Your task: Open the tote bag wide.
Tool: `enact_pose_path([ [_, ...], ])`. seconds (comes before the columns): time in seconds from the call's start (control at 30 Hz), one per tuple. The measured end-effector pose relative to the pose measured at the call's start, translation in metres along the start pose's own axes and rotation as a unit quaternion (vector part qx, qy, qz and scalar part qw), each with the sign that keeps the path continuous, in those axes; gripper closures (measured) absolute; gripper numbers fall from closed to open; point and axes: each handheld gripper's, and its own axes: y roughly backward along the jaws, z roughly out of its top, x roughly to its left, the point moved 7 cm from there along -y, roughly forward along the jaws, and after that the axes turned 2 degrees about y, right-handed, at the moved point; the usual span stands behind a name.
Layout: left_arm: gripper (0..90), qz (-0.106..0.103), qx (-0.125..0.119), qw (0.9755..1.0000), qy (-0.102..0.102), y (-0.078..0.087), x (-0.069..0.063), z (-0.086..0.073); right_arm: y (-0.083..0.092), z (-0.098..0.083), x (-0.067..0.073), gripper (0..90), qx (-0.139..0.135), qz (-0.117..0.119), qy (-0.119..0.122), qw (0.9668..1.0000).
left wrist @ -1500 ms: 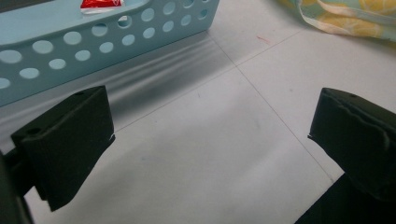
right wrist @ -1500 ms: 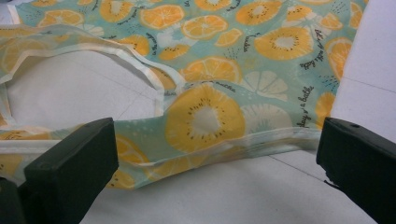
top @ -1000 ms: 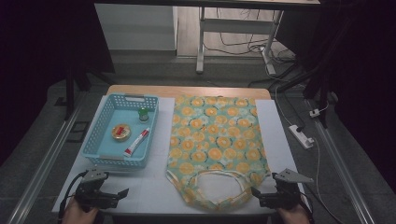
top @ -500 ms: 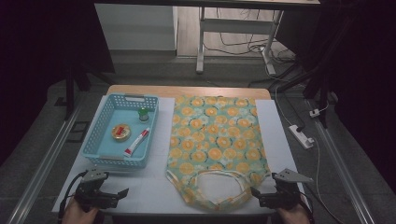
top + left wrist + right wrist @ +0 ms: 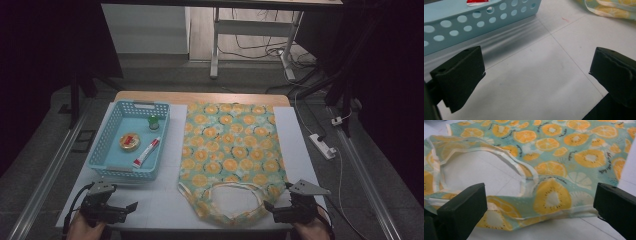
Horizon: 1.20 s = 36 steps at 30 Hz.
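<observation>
A fruit-print cloth bag lies flat on the white table, its looped handles toward the near edge. My right gripper sits at the near right, open, jaws wide apart just short of the bag's handle end. At the near left my left gripper is open over bare table, close to the blue basket. The basket holds a red-and-white tube, a round tin and a small green-capped bottle.
The basket wall stands just beyond my left jaws. A power strip and cables lie on the floor to the right. Metal rails run along both sides of the table. A desk frame stands behind.
</observation>
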Motion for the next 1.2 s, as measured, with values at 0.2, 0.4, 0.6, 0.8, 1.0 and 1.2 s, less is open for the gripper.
enact_pose_path([
  [0.2, 0.0, 0.0, 0.0, 1.0, 0.001, 0.0, 0.0, 0.0, -0.002, 0.008, 0.007, 0.0, -0.006, 0.015, 0.017, 0.9997],
  [0.4, 0.0, 0.0, 0.0, 1.0, 0.001, 0.0, 0.0, 0.0, -0.009, 0.015, 0.016, 0.0, -0.003, 0.037, 0.024, 0.999],
  [0.6, 0.0, 0.0, -0.001, 1.0, 0.002, 0.0, 0.001, 0.0, -0.017, 0.018, 0.027, 0.0, 0.014, 0.056, 0.028, 0.9979],
  [0.8, 0.0, 0.0, 0.0, 1.0, 0.002, 0.0, 0.001, 0.0, -0.027, 0.025, 0.038, 0.0, 0.03, 0.069, 0.039, 0.9964],
  [1.0, 0.0, 0.0, 0.0, 1.0, 0.004, 0.0, 0.001, 0.0, -0.038, 0.03, 0.051, 0.0, 0.048, 0.08, 0.046, 0.9946],
  [1.2, 0.0, 0.0, 0.001, 1.0, 0.002, 0.0, 0.001, 0.0, -0.047, 0.033, 0.062, 0.0, 0.06, 0.094, 0.052, 0.9924],
])
